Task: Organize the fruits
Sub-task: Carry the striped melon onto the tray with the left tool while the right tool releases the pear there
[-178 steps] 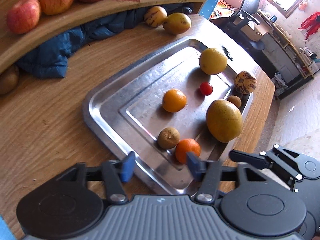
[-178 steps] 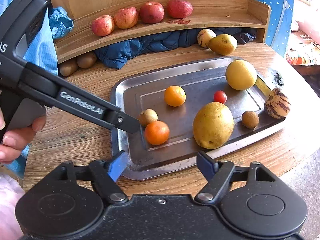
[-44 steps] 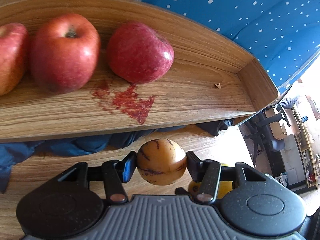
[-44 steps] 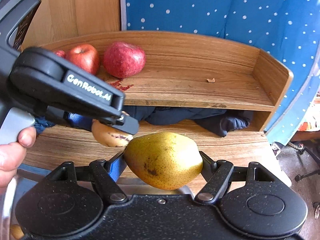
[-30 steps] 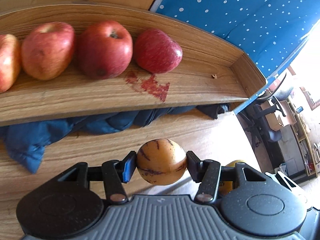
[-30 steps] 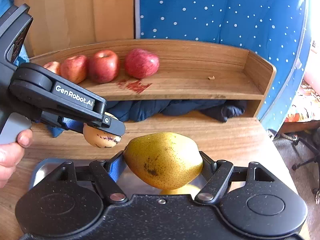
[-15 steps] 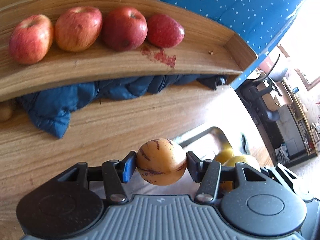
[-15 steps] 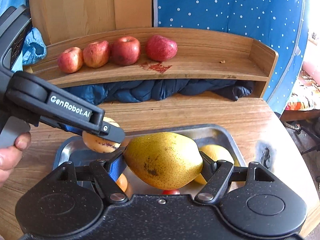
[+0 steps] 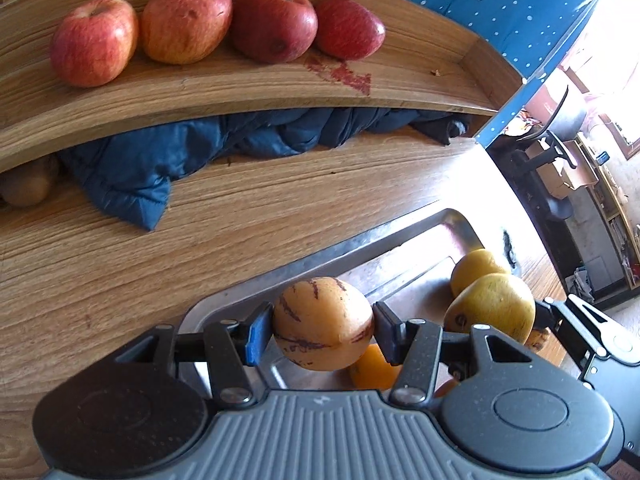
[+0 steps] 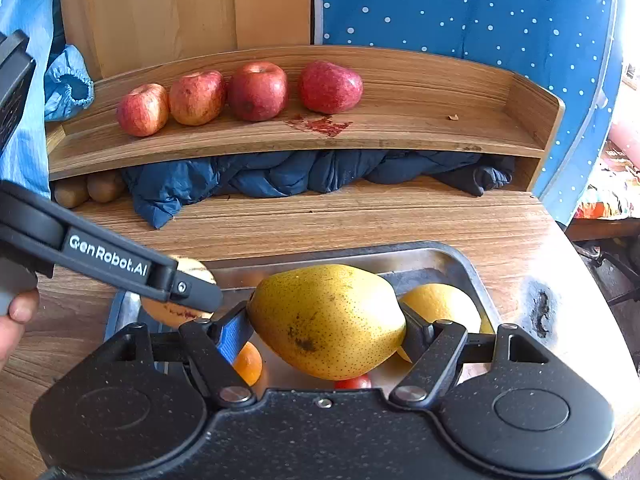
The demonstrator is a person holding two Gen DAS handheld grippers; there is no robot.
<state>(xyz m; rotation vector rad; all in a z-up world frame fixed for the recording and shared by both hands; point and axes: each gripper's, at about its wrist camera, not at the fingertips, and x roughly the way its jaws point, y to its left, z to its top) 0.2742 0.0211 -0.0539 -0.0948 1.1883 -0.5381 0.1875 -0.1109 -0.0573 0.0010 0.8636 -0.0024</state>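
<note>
My left gripper is shut on a striped yellow pepino melon and holds it above the near-left part of the steel tray. My right gripper is shut on a yellow-green pear, held above the tray. The pear also shows in the left wrist view. The left gripper and its melon show at the left of the right wrist view. In the tray lie a yellow round fruit, an orange and a small red tomato.
A curved wooden shelf at the back carries several red apples. A dark blue jacket is stuffed under it, with brown kiwis at its left. The table has a burn mark at the right.
Both grippers have drawn back from the shelf with their fruits still held. They now hang over the tray, which has come into view below them.
</note>
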